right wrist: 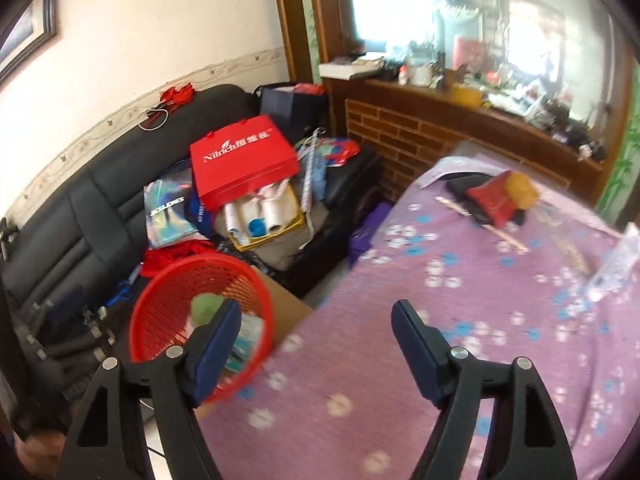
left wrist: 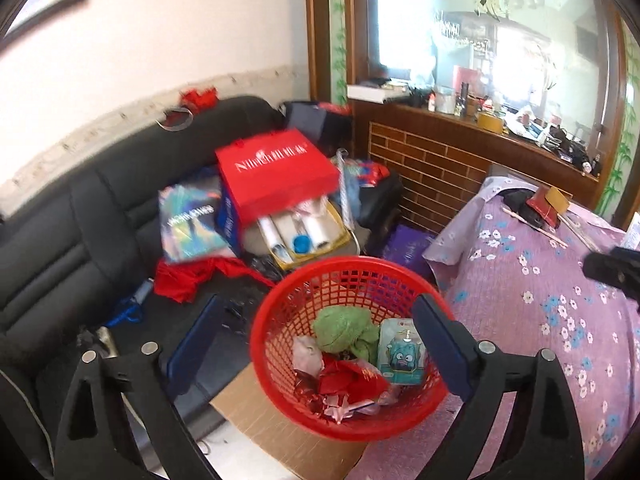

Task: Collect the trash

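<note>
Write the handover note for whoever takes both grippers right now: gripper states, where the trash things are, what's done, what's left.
Left gripper: open, empty, over the red basket.
Right gripper: open, empty, over the purple floral cover.
Done: the basket, standing on a cardboard box, holds a green wad, red wrappers and a blue cartoon packet.
Left: a red pouch, a wooden stick and a clear plastic piece lie on the cover; which are trash I cannot tell.

Tablecloth (right wrist: pixel 460 300) foreground bare; red basket (left wrist: pixel 280 320) crowds left edge.
</note>
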Available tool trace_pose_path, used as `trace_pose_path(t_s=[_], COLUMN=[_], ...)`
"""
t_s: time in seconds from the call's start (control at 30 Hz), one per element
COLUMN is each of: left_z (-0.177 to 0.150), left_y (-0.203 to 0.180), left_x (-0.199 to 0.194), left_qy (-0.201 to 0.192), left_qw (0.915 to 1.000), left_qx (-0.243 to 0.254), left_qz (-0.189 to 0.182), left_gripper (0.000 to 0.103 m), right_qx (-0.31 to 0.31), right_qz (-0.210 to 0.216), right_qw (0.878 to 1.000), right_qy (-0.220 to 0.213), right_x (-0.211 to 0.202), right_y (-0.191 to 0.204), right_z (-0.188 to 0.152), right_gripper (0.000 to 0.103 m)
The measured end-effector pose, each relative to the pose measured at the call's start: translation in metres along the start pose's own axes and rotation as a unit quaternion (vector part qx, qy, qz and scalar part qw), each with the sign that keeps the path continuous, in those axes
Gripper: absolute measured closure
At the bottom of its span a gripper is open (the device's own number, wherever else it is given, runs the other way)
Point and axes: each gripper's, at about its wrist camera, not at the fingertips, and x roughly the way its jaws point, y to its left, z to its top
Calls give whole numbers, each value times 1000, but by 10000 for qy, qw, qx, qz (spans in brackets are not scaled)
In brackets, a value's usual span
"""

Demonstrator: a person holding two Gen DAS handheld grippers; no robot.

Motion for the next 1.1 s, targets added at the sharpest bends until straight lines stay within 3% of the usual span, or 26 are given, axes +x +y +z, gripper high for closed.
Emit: trace_pose_path(t_s=[0.23, 0.33, 0.43, 0.5, 0.67, 0.93, 1.1], left_z=[-33, -51, -65, -68, -77, -76, -74], left_y=[-37, -56, -73, -84, -110, -140, -144], left_x=[-76, -99, -117, -123, -148, -149, -148], left_qy=[-28, 93, 211, 298, 95, 122, 69], left_qw=[9995, 9995, 9996, 9992, 9992, 9938, 9949], left_qx=[18, 38, -140, -136, -119, 411, 465], left_qz=[316, 293, 114, 235, 375, 1021, 890], left_gripper=[0, 0, 0, 0, 0, 0, 0], right_qx=[-275, -553, -700, -716, -750, -908, -861], right_qz=[47, -25, -64, -120, -158, -247, -321], right_qw=[9994, 9980, 9971, 9970, 9964, 9951, 9954], right_qy=[-198, -320, -296, -276, -356, -303, -273], right_x=[-68, -102, -123, -132, -149, -158, -157], right_y=[-26, -37, -53, -65, -83, -94, -100], right_z=[-60, -93, -117, -127, -136, -150, -150], right_gripper=[18, 7, 6, 6, 6, 5, 5])
